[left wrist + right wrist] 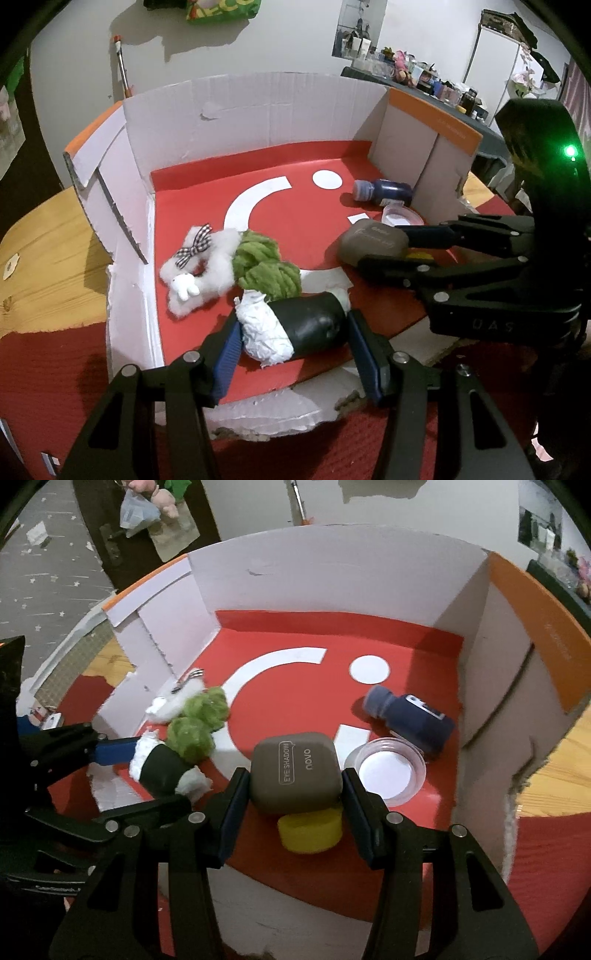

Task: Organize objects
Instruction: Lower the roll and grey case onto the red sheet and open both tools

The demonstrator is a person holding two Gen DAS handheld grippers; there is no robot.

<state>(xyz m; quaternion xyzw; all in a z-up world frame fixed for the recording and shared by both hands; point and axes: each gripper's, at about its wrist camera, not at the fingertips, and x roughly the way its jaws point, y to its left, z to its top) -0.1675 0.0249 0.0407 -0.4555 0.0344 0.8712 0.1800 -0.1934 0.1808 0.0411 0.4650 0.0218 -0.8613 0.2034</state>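
A black roll (pixel 314 325) with crumpled white paper at both ends lies at the front of the red-floored cardboard box (pixel 258 110). My left gripper (pixel 295 330) is shut on it, one blue pad against each end. In the right wrist view the roll (pixel 162 771) sits between the left gripper's (pixel 153 773) fingers. My right gripper (pixel 295 775) is shut on a brown eyeshadow case (pixel 295 768), just above a yellow sponge (pixel 310 830). The left wrist view shows that case (pixel 373 242) in the right gripper (pixel 384 251) at the box's right side.
A white fluffy scrunchie with a checked bow (pixel 195 269) and a green scrunchie (pixel 266 266) lie behind the roll. A dark blue bottle (pixel 410 720) lies on its side by a clear round lid (pixel 386 771), near the right wall. The box's front wall is torn low.
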